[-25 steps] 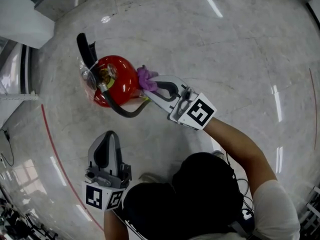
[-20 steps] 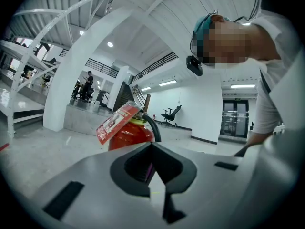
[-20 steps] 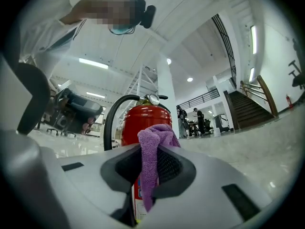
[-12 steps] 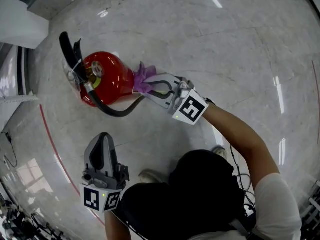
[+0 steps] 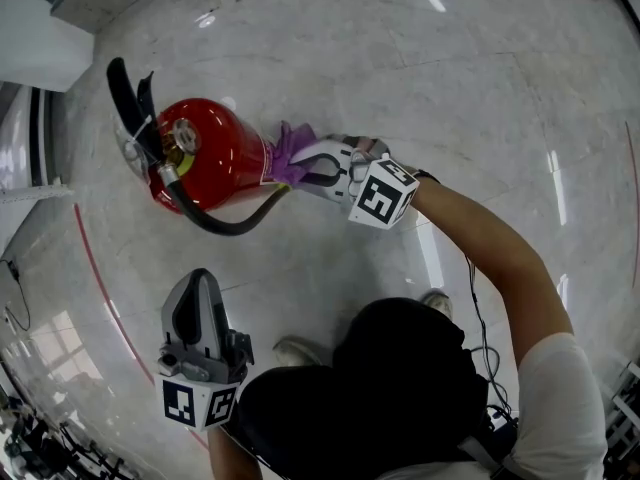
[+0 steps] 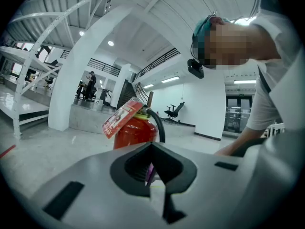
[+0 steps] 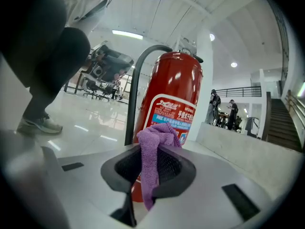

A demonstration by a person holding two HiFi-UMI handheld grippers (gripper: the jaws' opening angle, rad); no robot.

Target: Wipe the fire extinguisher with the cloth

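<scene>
A red fire extinguisher stands upright on the marble floor, with a black handle and a black hose curling off it. My right gripper is shut on a purple cloth, and the cloth presses against the cylinder's right side. In the right gripper view the cloth hangs between the jaws in front of the extinguisher and its label. My left gripper is shut and empty, held apart from the cylinder nearer the person. The left gripper view shows the extinguisher with its tag beyond the shut jaws.
A red line runs across the floor at the left. A white wall base stands at the upper left. The person's foot is on the floor near the left gripper. Distant stairs, chairs and people appear in both gripper views.
My right gripper with the cloth has slid down the extinguisher's side and rolled. The left gripper has stayed where it was.
</scene>
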